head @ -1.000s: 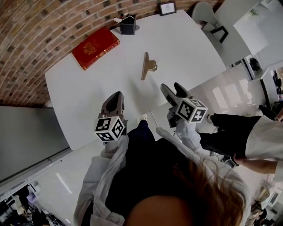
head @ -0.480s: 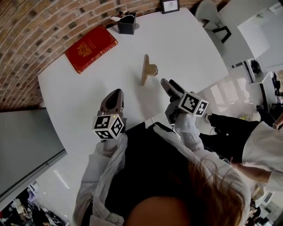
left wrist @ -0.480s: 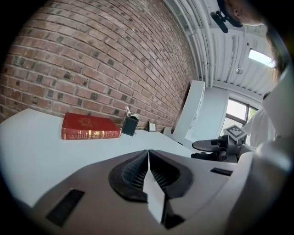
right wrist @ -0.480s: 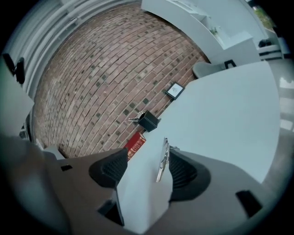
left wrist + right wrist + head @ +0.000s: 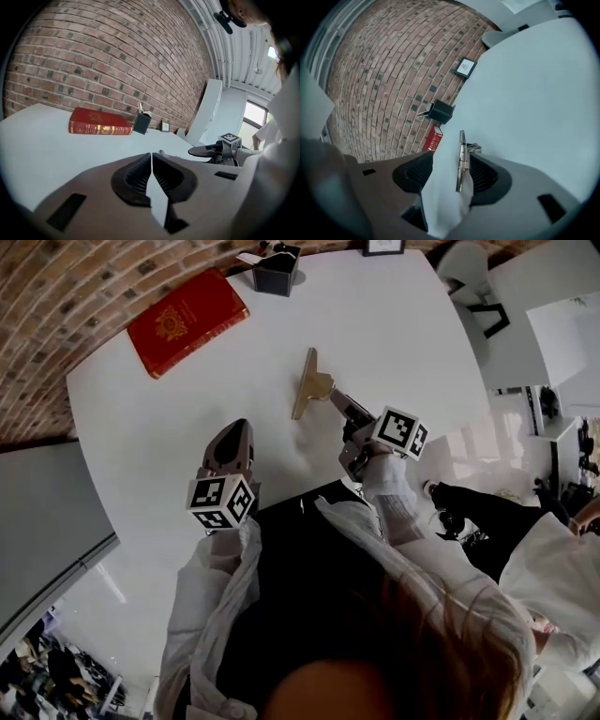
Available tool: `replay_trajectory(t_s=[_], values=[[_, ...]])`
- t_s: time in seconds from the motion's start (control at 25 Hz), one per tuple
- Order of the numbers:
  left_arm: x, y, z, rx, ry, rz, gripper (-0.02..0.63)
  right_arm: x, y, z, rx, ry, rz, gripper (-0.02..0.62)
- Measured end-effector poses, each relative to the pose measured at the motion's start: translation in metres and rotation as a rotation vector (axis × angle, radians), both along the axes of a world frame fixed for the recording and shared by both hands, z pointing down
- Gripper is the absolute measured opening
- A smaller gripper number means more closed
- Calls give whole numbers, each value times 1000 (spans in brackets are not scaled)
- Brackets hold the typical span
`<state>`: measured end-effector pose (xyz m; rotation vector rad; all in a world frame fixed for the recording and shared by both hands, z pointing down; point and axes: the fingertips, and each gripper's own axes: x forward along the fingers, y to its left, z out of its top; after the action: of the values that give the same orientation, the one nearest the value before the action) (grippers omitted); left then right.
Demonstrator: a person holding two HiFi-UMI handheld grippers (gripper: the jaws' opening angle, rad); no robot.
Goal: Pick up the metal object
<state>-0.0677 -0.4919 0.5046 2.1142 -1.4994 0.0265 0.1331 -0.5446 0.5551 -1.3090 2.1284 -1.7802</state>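
The metal object [image 5: 304,383], a brass-coloured clip with a long flat bar, lies on the white table [image 5: 141,427]. My right gripper [image 5: 337,401] reaches its near end. In the right gripper view the metal object [image 5: 461,159] stands on edge between the jaws, close against the right pad [image 5: 480,174], with a clear gap to the left pad [image 5: 415,172]. The right gripper's [image 5: 451,164] jaws are closing and do not clamp it. My left gripper [image 5: 232,439] hovers over the table to the left, apart from the clip. The left gripper [image 5: 151,161] is shut and holds nothing.
A red book [image 5: 187,322] lies at the table's far left. A black box [image 5: 277,268] and a small framed picture [image 5: 384,247] stand at the far edge by the brick wall. A chair [image 5: 473,282] and another person [image 5: 534,540] are to the right.
My right gripper has moved forward to the metal object, taken its near end between the jaws, and the jaws have narrowed. The left gripper has stayed about where it was.
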Motion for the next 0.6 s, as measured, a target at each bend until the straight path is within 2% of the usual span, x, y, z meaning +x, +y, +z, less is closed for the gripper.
replay_trajectory(t_s=[0.24,0.48,0.6], values=[[-2,-10,13,-48,-10,-69,23,-14,-18,20,-77,-43,-69,250],[-3,-15,24,-76,-19,-127,23,-23,-30,35,-133,-51,-126,217],[-3,-12,28,-89,-21,-157,23,-22,-33,43,-168,-42,-133,160]])
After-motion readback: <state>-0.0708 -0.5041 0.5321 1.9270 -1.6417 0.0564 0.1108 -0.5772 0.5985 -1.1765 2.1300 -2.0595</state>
